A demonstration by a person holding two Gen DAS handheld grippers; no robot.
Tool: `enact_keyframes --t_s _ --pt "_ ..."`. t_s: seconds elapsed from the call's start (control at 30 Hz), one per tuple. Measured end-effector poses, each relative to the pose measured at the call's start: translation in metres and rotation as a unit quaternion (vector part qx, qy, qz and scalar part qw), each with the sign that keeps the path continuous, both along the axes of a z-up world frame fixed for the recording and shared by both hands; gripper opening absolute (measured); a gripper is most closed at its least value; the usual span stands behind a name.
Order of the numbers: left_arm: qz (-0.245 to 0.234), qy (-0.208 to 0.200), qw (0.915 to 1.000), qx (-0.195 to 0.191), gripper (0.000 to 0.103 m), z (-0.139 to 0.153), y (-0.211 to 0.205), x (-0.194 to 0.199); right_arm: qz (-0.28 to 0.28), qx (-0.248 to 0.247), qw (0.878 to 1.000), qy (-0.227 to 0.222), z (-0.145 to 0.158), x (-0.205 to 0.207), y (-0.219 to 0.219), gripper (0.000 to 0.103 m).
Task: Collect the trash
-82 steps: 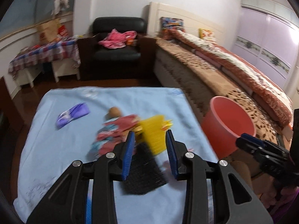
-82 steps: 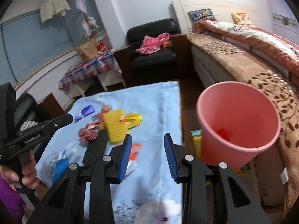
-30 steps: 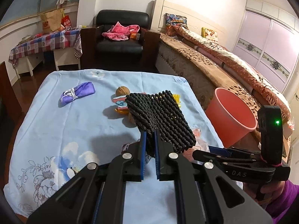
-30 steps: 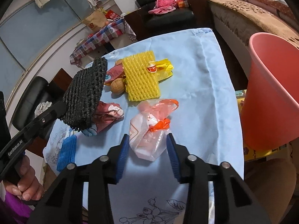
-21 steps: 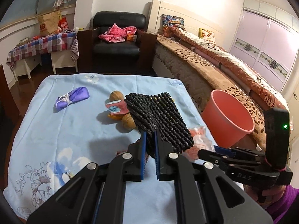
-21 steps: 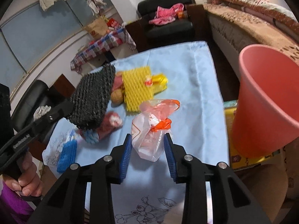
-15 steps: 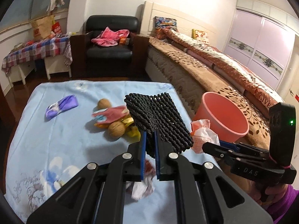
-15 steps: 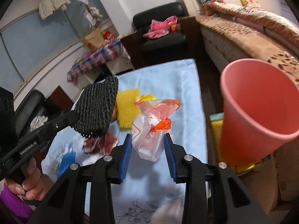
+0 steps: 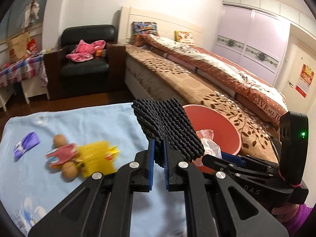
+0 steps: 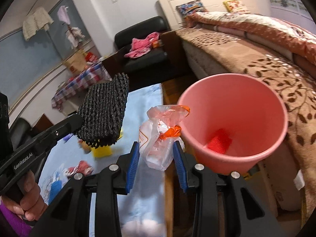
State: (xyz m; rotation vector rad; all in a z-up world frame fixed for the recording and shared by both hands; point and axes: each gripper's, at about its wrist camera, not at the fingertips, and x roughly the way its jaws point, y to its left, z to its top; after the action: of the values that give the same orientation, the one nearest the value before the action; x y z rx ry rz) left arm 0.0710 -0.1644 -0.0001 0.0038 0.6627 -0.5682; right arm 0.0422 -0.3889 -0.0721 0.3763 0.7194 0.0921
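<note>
Both hands loaded, heading for the bin

Left gripper (image 9: 158,154) pinches black foam netting (image 9: 167,130); right gripper (image 10: 156,156) clamps a plastic bag (image 10: 158,136), lifted toward the pink bucket (image 10: 233,118) at right.

"GenRobot.AI" marks the left hand-held gripper (image 10: 77,124); "GIVE ALL" the quilt (image 9: 262,102).

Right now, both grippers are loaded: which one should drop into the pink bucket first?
Right. The right gripper holds the plastic bag beside the pink bucket rim; the left gripper's black foam net sits farther back.
</note>
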Motion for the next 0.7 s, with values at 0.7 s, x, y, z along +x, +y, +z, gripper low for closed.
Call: enact_keyframes --t_s 0.7 --pt "-0.067 0.030 0.9969 0.029 0.008 -0.033 -0.113 0.037 -0.117 -0.010 0.993 0.028 -0.029 0.002 -0.098 0.036"
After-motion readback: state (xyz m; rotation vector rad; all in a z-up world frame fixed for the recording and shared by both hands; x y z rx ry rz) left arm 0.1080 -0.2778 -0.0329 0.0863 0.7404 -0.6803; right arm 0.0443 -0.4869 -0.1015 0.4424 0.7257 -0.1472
